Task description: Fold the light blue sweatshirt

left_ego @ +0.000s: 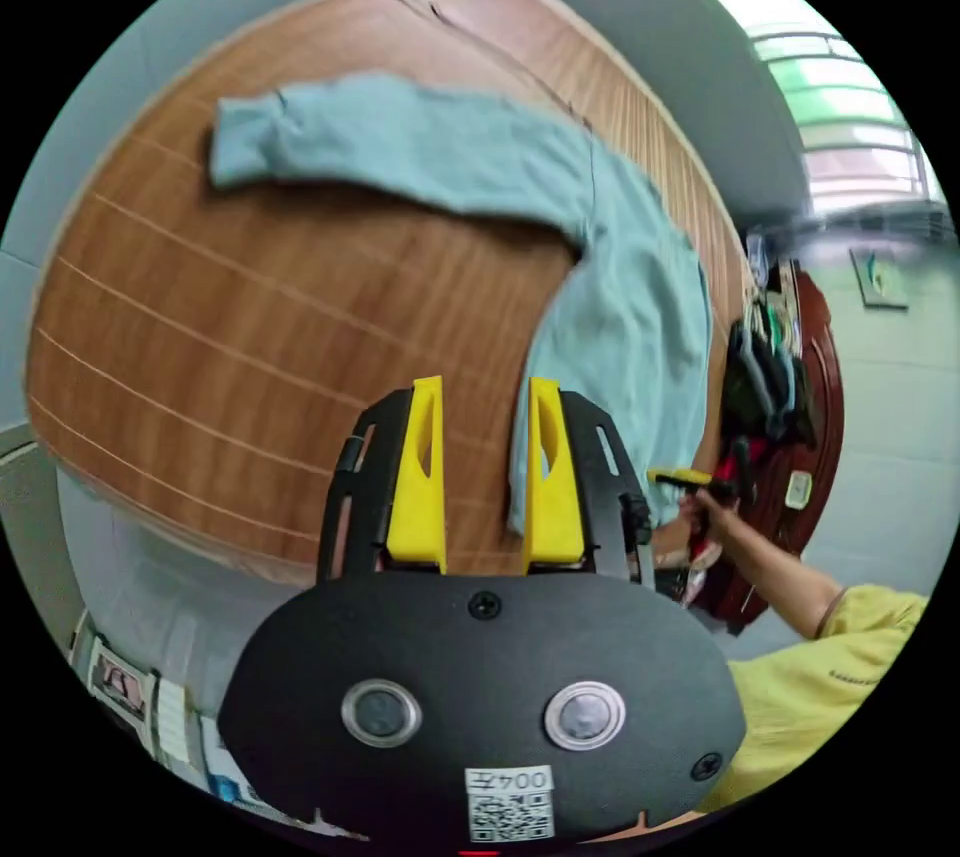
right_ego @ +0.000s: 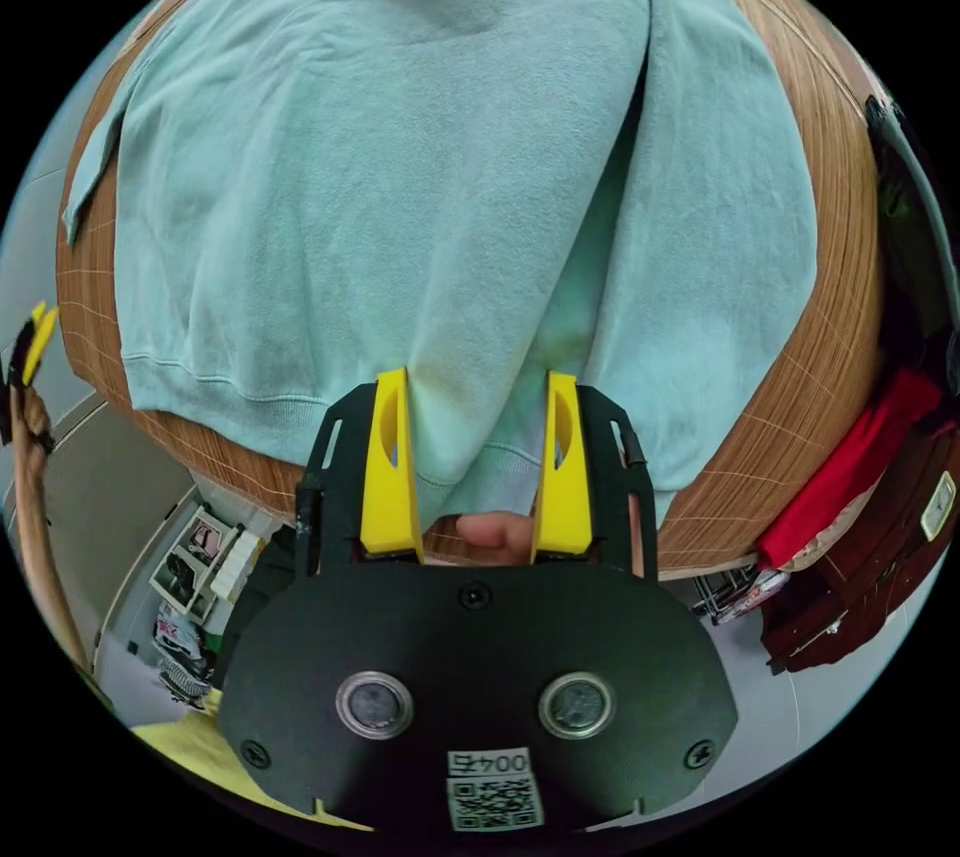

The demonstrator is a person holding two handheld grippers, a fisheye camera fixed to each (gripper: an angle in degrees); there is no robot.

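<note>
a light blue cotton sweatshirt [left_ego: 610, 297] lies spread on a brown wood-grain table [left_ego: 250, 327], one sleeve stretched out flat, as the yellow-jawed left gripper [left_ego: 486, 467] hangs released above bare tabletop and the right gripper [right_ego: 477, 457] stands unclenched astride the sweatshirt's near ribbed hem [right_ego: 500, 472].

A wooden table [left_ego: 250, 317] with thin pale lines across its top stands by a grey wall [left_ego: 640, 47], and a bright window [left_ego: 840, 107] is high at one side. Dark clothes on hangers [left_ego: 765, 377] hang beside a dark red door [left_ego: 825, 417], and a red cloth [right_ego: 850, 467] lies just beside the table edge in the right gripper view. Below the table edge, a small shelf [right_ego: 200, 557] holds some boxes, too small to tell apart.
</note>
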